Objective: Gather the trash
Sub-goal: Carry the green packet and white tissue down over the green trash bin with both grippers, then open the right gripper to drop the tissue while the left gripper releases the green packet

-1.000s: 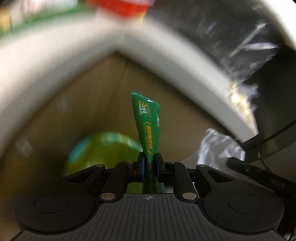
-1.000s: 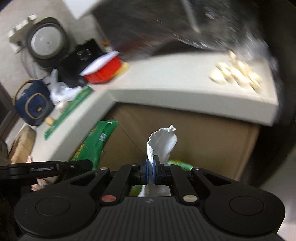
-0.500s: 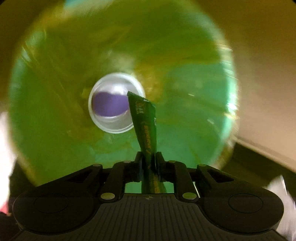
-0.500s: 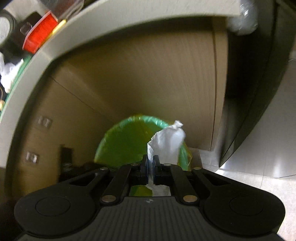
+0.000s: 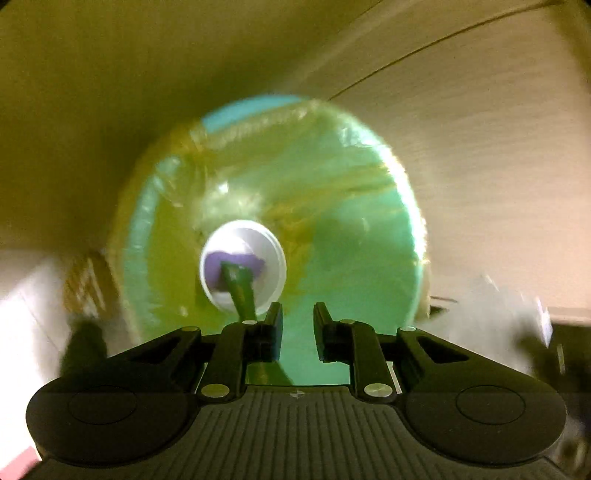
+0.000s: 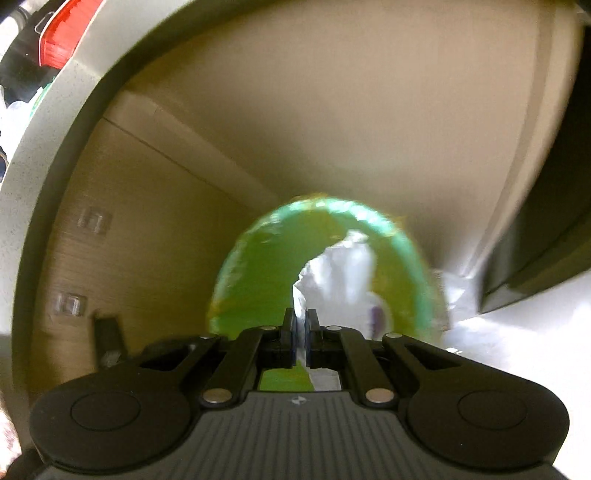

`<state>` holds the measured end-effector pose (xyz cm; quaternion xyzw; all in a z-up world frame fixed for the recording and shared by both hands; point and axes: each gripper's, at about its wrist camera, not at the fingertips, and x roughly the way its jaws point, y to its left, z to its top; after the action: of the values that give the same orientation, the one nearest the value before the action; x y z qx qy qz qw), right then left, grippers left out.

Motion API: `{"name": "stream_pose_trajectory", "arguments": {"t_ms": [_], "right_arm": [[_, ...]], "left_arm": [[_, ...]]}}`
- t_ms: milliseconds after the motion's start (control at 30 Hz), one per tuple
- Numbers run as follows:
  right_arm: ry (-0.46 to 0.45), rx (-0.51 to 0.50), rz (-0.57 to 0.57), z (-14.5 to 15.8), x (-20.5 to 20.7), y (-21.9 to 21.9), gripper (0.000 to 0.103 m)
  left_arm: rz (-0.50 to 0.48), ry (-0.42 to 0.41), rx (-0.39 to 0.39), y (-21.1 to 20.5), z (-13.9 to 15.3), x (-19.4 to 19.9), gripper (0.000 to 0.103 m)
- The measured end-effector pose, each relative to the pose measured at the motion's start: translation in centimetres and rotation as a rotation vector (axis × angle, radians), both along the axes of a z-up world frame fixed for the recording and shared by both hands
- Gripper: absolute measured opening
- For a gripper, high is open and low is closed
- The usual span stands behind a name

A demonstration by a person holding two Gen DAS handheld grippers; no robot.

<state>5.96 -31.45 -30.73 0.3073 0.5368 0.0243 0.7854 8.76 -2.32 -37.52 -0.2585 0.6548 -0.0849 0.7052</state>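
left jaws opening; green wrapper [image 5: 242,291] outside left finger | right jaws pinch tissue [image 6: 338,273]

- A home kitchen, or a room much like one.
- A pale speckled counter [image 6: 33,177] curves overhead, with wood-grain cabinet fronts [image 6: 140,229] below it.
- A round bin [image 5: 369,236] lined with a green bag sits on the floor against the cabinets; a white cup [image 5: 266,243] lies inside.
- The floor [image 6: 517,343] is pale and glossy.
- On the counter stand a red container [image 6: 61,35] and other clutter, too blurred to name.
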Motion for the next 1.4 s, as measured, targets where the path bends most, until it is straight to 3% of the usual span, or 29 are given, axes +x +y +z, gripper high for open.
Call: {"name": "stream_pose_trajectory", "arguments": {"t_ms": [133,267,433,567,633,733,833,900,967,1067,1167,1233,1267,1333,1400], "right_arm": [[-0.046,0.059,0.059,-2.0,3.8,2.1,0.004],[-0.011,-0.022,0.132,-6.7,7.7,4.5,0.004],[0.184,-0.132,0.197,-15.9,11.0,7.1,0.004],[0.412,-0.287,0.225,-22.4,11.4,8.3,0.004],[0.529,-0.377,0.245,-24.6,11.0,8.9,0.004],[0.567,-0.463,0.23,-26.0,10.5,9.4,0.004],[0.422,-0.376,0.156,-26.4,11.0,9.3,0.004],[0.383,-0.29,0.188,-28.0,11.5,9.5,0.004],[0.421,-0.168,0.229,-30.5,11.9,9.6,0.004],[0.443,-0.11,0.26,-33.1,12.1,9.9,0.005],[0.521,-0.026,0.235,-33.8,12.1,8.8,0.007],[0.525,0.036,0.205,-32.6,11.9,7.4,0.017],[0.506,0.049,0.193,-31.2,11.7,6.9,0.02],[0.452,0.073,0.196,-28.4,11.2,6.1,0.039],[0.401,0.108,0.187,-25.2,10.6,5.3,0.046]], "left_arm": [[-0.008,-0.035,0.012,1.3,2.1,-1.9,0.021],[-0.001,-0.059,0.006,2.1,2.7,-2.7,0.021],[-0.036,-0.083,-0.015,2.3,2.9,-2.8,0.021],[-0.056,-0.061,-0.042,2.4,2.3,-2.7,0.021],[-0.071,-0.054,-0.051,2.5,1.9,-2.4,0.021],[-0.084,-0.066,-0.058,2.4,1.4,-2.2,0.021],[-0.121,-0.118,-0.027,2.5,0.8,-2.1,0.021],[-0.144,-0.134,-0.025,2.6,0.1,-2.0,0.021],[-0.147,-0.131,-0.038,2.8,-0.7,-1.9,0.021],[-0.147,-0.097,-0.044,3.1,-1.5,-1.9,0.021],[-0.162,-0.068,-0.039,3.0,-1.4,-1.8,0.021],[-0.171,-0.055,-0.028,2.8,-0.9,-1.5,0.021],[-0.178,-0.054,-0.02,2.6,-0.5,-1.4,0.021],[-0.189,-0.053,-0.005,2.1,0.5,-1.1,0.021],[-0.196,-0.052,0.014,1.6,1.6,-1.0,0.021]]}}
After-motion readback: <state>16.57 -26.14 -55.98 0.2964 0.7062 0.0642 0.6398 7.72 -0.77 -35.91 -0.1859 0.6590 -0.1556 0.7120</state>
